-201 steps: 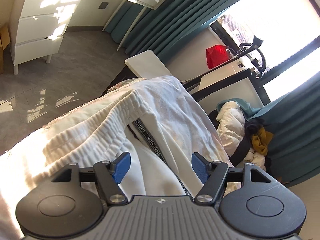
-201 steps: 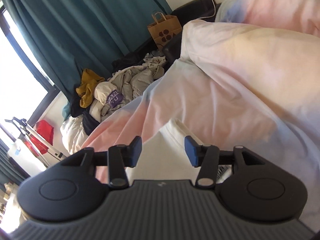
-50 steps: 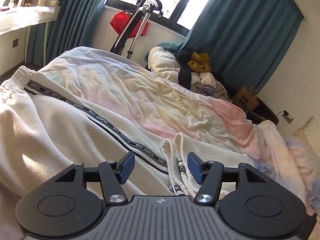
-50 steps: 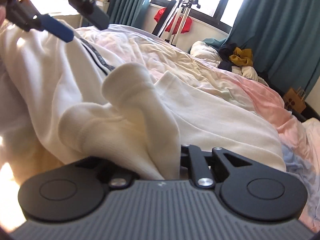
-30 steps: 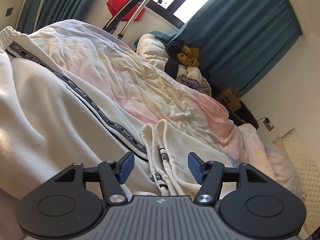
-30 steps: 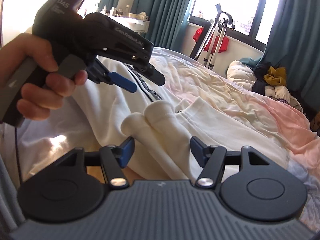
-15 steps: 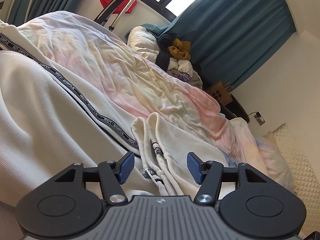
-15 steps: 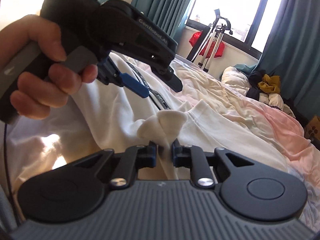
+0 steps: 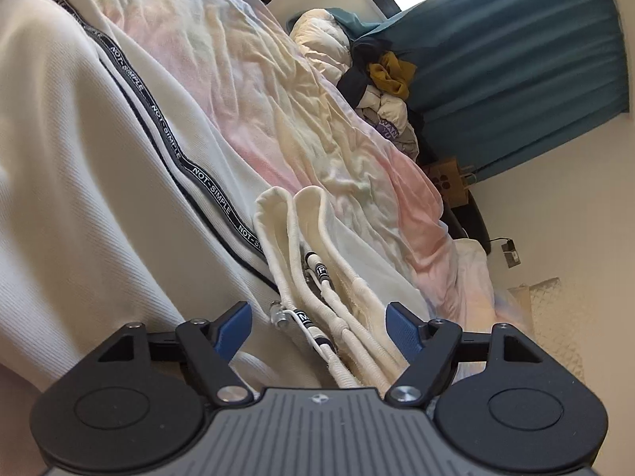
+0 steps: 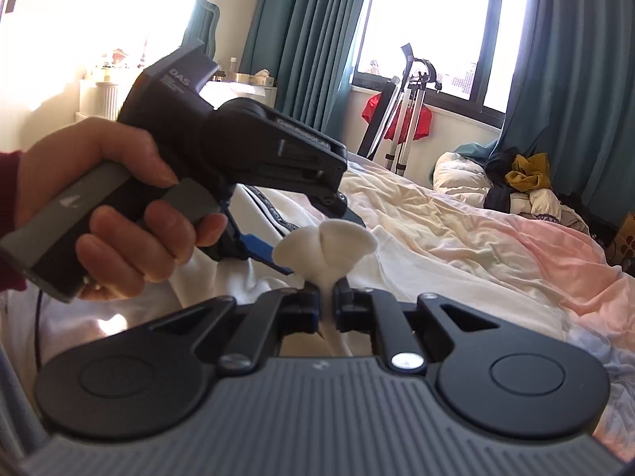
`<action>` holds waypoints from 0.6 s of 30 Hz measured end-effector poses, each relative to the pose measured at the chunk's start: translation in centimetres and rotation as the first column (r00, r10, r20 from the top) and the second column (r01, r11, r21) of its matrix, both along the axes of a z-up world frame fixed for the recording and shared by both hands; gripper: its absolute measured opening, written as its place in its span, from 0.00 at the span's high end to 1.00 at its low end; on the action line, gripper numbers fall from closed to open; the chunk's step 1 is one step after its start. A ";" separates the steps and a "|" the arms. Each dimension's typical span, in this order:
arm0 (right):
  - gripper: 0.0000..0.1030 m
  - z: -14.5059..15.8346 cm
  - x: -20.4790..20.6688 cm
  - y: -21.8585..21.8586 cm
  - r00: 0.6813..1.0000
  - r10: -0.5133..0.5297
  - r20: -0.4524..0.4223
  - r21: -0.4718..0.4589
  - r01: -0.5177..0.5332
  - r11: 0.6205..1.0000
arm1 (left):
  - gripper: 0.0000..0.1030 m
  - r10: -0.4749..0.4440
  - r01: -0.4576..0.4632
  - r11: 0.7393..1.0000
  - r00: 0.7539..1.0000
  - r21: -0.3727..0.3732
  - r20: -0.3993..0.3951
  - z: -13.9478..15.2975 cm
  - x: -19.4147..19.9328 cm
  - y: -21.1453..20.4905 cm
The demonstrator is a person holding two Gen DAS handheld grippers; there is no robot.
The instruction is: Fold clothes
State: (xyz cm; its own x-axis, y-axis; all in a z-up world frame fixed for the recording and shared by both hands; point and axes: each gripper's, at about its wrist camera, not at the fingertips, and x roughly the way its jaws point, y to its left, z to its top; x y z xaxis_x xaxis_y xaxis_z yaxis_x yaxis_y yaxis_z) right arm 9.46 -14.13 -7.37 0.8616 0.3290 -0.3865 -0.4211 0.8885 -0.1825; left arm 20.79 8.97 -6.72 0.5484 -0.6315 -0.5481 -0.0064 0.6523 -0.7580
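Left wrist view: the left gripper [image 9: 319, 323] has its blue-padded fingers [image 9: 234, 325] spread wide apart, and they grip nothing; between them run the ribbed cuffs [image 9: 289, 218] and the white drawstrings [image 9: 317, 277] of the cream trousers [image 9: 79, 198], which lie spread across the bed [image 9: 278, 91]. A dark side stripe [image 9: 174, 150] printed NOT-SIMPLE runs along one leg; its upper end is cut off by the frame edge, and the waistband is out of view. Whether the fingers touch the cloth under them cannot be told. In the right wrist view, the right gripper [image 10: 326, 297] has its fingers pressed nearly together on a bunched fold of the same cream fabric, which puffs out just above the tips [image 10: 325, 246]; the cloth below the pinch is hidden behind the gripper body. A hand [image 10: 107, 202] with a dark red sleeve [image 10: 8, 182] at the wrist holds the left gripper just beyond that fold, and one of its blue fingers is partly hidden behind the bunched cloth. The near side of the trousers is washed out by sunlight. At the far side of the bed a pile of clothes [image 10: 516, 182] sits below teal curtains [image 10: 575, 59], too jumbled to sort into separate garments.
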 end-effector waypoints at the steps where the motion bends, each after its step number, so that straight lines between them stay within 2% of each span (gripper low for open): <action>1: 0.90 0.1 -0.1 -0.2 1.000 0.003 0.002 0.009 -0.003 1.000 | 0.27 0.002 -0.002 1.000 1.000 -0.008 -0.009 0.1 0.3 -0.1; 4: 0.90 0.2 -0.3 -0.5 1.000 0.011 0.008 0.016 -0.012 1.000 | 0.28 -0.019 0.018 0.999 1.000 -0.031 -0.022 0.4 1.9 -1.1; 6: 0.90 0.2 -0.4 -0.6 1.000 0.013 0.015 0.013 -0.014 1.000 | 0.28 -0.052 0.054 0.998 0.997 0.022 -0.059 0.2 3.2 -2.5; 9: 0.90 0.0 -0.5 -0.4 1.000 0.019 0.020 0.002 -0.019 1.000 | 0.43 -0.100 0.115 0.987 0.987 0.112 -0.124 -0.2 5.2 -4.8; 11: 0.90 -0.3 -0.6 -0.2 0.999 0.025 0.026 -0.017 -0.025 1.000 | 0.55 -0.115 0.131 0.976 0.988 0.174 -0.099 0.0 6.0 -5.9; 12: 0.90 -0.4 -0.5 -0.1 0.999 0.027 0.030 -0.026 -0.027 0.999 | 0.66 -0.120 0.134 0.972 0.989 0.191 -0.085 0.2 6.3 -6.3; 15: 0.90 -1.0 0.0 0.4 0.998 0.023 0.051 -0.062 -0.020 0.998 | 0.71 -0.142 0.144 0.964 0.990 0.223 -0.025 1.1 7.3 -7.1; 18: 0.90 -1.6 0.8 0.8 0.999 0.016 0.045 -0.064 -0.013 0.998 | 0.73 -0.172 0.155 0.948 0.984 0.277 0.038 1.7 7.8 -7.6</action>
